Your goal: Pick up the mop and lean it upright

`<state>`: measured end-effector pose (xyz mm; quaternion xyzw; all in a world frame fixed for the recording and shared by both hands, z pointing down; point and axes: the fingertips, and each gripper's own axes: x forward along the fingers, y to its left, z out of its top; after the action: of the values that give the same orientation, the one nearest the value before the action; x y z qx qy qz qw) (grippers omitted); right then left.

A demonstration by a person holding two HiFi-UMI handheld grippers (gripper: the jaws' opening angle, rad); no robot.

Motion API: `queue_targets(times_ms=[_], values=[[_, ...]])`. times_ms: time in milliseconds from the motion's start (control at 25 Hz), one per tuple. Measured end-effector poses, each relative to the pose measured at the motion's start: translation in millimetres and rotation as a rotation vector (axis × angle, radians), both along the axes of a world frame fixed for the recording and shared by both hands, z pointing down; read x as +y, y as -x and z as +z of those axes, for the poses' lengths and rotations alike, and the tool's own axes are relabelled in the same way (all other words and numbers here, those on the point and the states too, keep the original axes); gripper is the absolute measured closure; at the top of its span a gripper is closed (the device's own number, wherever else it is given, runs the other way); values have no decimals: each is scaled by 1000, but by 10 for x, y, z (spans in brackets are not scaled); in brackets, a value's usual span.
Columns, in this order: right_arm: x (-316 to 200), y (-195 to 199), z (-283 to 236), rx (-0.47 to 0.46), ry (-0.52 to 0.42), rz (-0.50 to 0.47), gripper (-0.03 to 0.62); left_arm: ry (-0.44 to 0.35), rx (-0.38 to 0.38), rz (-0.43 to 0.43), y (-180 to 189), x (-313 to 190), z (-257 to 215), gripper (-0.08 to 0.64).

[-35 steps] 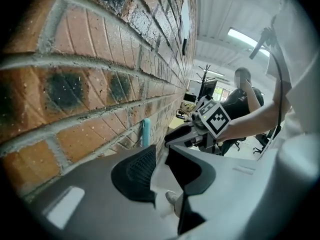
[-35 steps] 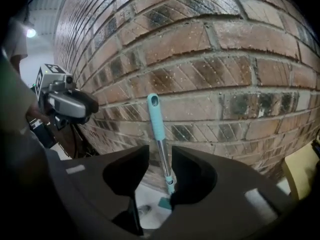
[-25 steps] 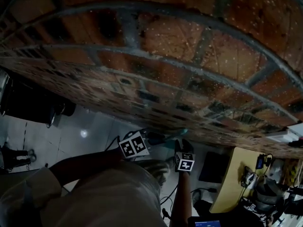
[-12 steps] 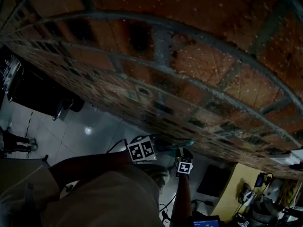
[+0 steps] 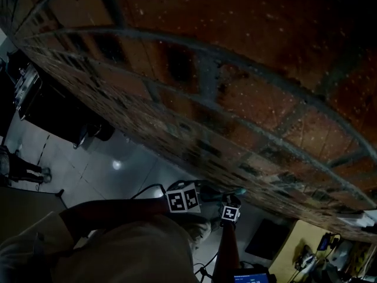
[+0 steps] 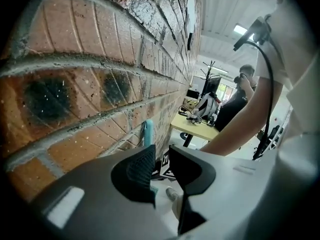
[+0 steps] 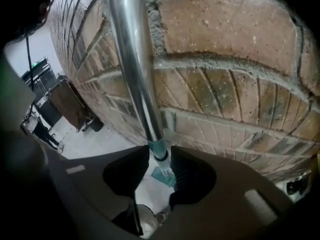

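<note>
Against the brick wall [image 7: 240,49], the mop [image 7: 135,74] runs its steel pole close along the bricks, with the right gripper [image 7: 160,166] clamped on it at the teal collar [image 7: 159,146]. The left gripper [image 6: 161,169] has its jaws a narrow gap apart, and the mop's teal handle end [image 6: 148,131] sits just beside one pad. Black-and-white square markers show on both cubes [image 5: 183,198]. A yellow desk [image 6: 197,129] stands beyond.

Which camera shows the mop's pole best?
The right gripper view: the mop pole runs shiny from its claw up the brick wall. The left gripper view shows only a teal tip; the head view is too dark.
</note>
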<state>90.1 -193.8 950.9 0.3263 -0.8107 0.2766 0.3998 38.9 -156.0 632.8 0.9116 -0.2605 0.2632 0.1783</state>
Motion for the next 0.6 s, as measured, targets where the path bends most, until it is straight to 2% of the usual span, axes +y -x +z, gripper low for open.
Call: queue_targets(times_ms=[280,600], values=[[-23,93,239,25,15,-12,467,-17,-23,-15,89,11,-19,457],[-26,120,229,25,-38,26,482,2,-29,-23,212,131,56,457]])
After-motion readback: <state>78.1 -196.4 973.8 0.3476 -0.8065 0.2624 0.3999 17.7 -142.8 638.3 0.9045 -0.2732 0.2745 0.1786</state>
